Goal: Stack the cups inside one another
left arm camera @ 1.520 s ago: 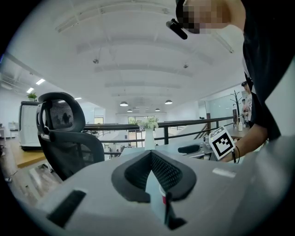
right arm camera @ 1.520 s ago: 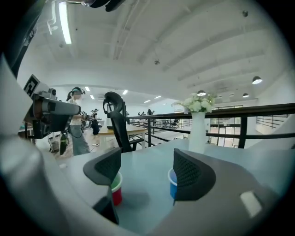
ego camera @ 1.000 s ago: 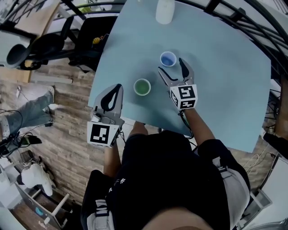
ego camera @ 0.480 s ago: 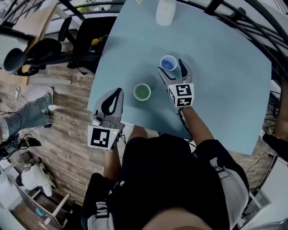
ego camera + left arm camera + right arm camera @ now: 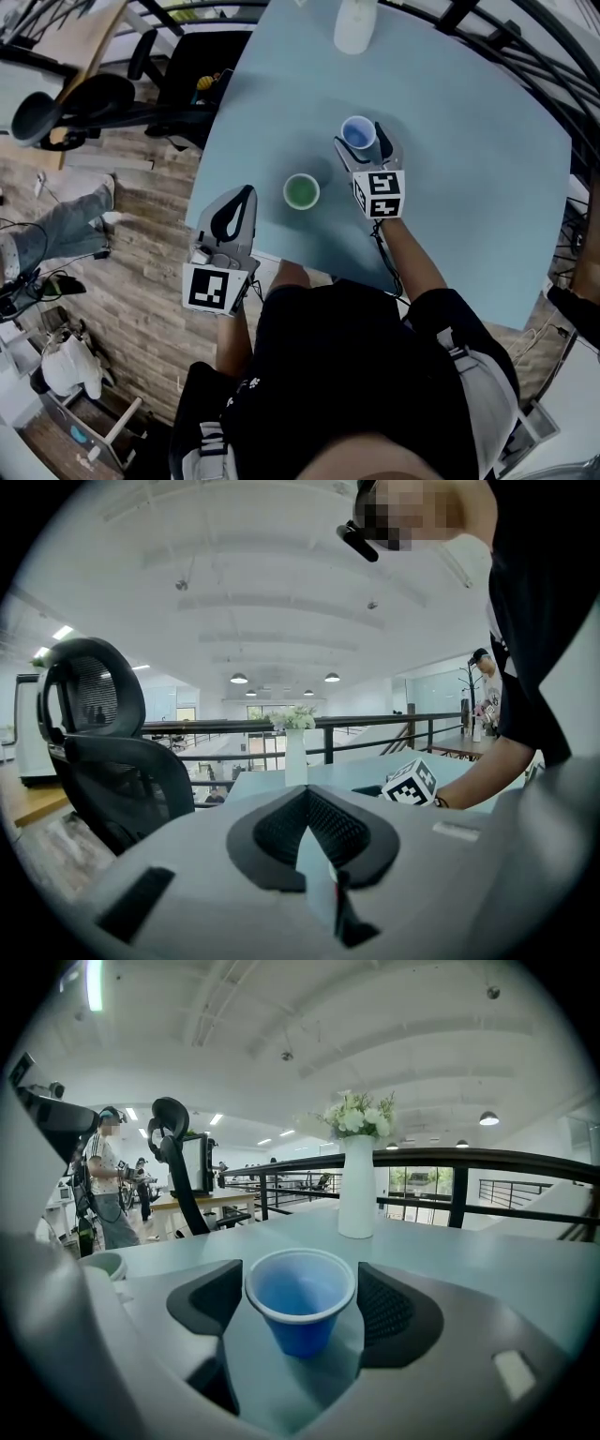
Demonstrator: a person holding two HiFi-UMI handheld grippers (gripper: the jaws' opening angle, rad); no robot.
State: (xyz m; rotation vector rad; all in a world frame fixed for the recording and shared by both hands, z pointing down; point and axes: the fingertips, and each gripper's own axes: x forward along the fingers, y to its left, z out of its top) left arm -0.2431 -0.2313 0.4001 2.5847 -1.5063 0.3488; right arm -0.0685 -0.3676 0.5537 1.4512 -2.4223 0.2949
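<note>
A blue cup (image 5: 357, 133) stands upright on the pale blue table (image 5: 469, 187), with a green cup (image 5: 301, 191) upright to its left and nearer me. My right gripper (image 5: 361, 141) is open, one jaw on each side of the blue cup. In the right gripper view the blue cup (image 5: 300, 1302) fills the gap between the pads with its rim close to both, and the green cup (image 5: 98, 1265) shows at the far left. My left gripper (image 5: 232, 208) is shut and empty at the table's near left edge, left of the green cup. Its pads meet in the left gripper view (image 5: 306, 794).
A white vase (image 5: 354, 23) with flowers stands at the far end of the table. A black office chair (image 5: 178, 84) sits off the table's left side over the wooden floor. A dark railing (image 5: 525, 56) curves round the far right.
My right gripper has slid forward so the blue cup now sits between its jaws. The left gripper has hardly moved.
</note>
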